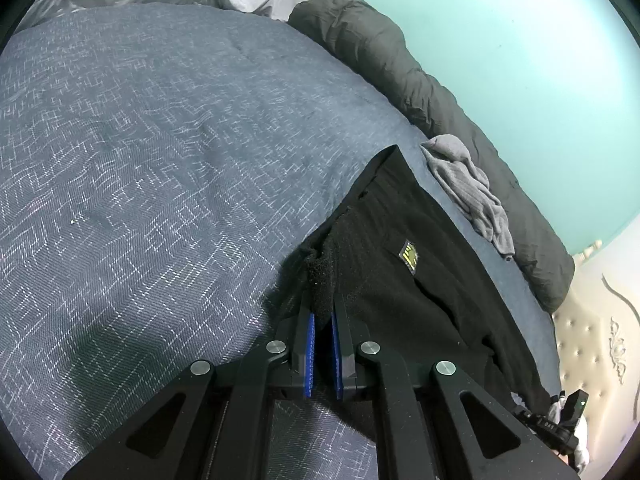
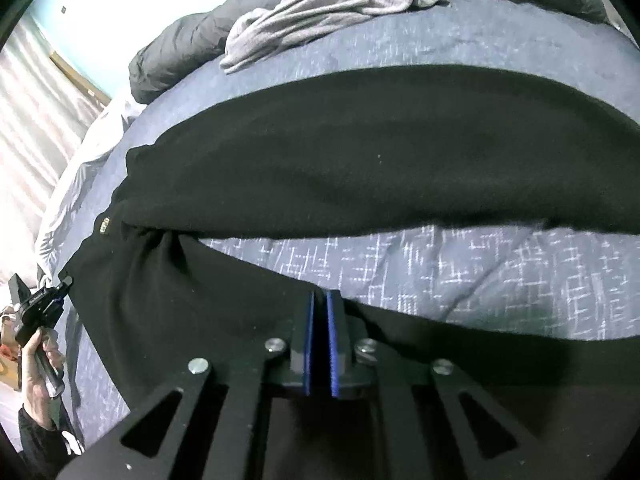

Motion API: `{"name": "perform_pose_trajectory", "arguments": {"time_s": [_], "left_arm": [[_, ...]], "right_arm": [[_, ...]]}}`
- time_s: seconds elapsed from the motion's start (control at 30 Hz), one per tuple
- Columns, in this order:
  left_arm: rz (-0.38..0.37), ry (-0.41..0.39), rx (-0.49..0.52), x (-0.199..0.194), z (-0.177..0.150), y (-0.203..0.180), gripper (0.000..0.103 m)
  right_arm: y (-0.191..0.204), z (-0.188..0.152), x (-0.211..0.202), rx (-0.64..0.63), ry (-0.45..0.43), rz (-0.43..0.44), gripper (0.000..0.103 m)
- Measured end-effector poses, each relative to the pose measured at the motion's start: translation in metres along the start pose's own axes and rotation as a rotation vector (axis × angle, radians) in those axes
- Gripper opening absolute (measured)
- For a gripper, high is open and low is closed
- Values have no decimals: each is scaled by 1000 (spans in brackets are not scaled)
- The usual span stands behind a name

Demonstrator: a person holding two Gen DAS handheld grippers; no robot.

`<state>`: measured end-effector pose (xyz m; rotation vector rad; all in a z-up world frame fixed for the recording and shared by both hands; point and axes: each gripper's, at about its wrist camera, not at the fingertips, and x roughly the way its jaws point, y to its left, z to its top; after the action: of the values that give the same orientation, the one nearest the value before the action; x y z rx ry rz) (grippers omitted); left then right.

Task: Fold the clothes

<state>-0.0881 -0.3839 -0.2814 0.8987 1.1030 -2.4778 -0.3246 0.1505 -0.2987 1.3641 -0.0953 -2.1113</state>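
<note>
left claw: the left gripper (image 1: 323, 312) has its blue pads nearly together, and a thick bunch of the black garment (image 1: 404, 292) stands between them, so it holds the cloth at the waist end
right claw: the right gripper (image 2: 322, 312) has its jaws almost closed; its tips sit at the near edge of the black garment (image 2: 340, 152), but I cannot tell for sure if any cloth is pinched between them
garment: black trousers, as it seems, spread on the blue patterned bedcover (image 1: 140, 160) near the bed's right edge; one leg lies long across the cover, and the other leg runs toward the right claw with a strip of bedcover showing between them
label: a small yellow label (image 1: 409, 258) sits on the cloth just beyond the left claw
handling: I judge the cloth soft, fleecy and rather thick; it is light, it sags and bunches where it is pinched, and it will not slip easily on the rough cover
where to hold: the waistband and the hem look the firmest places, since a seam edge gives the pads more to bite on than the flat middle
around: a crumpled grey garment (image 1: 468, 184) lies just beyond the trousers, against a dark grey duvet (image 1: 400, 64) rolled along the far edge of the bed, beside the pale green wall (image 1: 520, 40)
person: a hand (image 2: 38, 372) carries the left claw at the bed's side
</note>
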Motion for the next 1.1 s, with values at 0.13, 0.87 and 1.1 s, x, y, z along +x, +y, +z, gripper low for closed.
{"name": "perform_pose_trajectory", "arguments": {"time_s": [0.13, 0.87, 1.1], "left_arm": [[-1, 1, -1, 0, 0, 1, 7], [18, 6, -5, 3, -2, -1, 7], [23, 5, 1, 2, -1, -2, 7]], "right_arm": [[-9, -1, 2, 81, -15, 45, 5], [1, -18, -37, 114, 39, 90, 44], [-5, -53, -26, 182, 97, 117, 44]]}}
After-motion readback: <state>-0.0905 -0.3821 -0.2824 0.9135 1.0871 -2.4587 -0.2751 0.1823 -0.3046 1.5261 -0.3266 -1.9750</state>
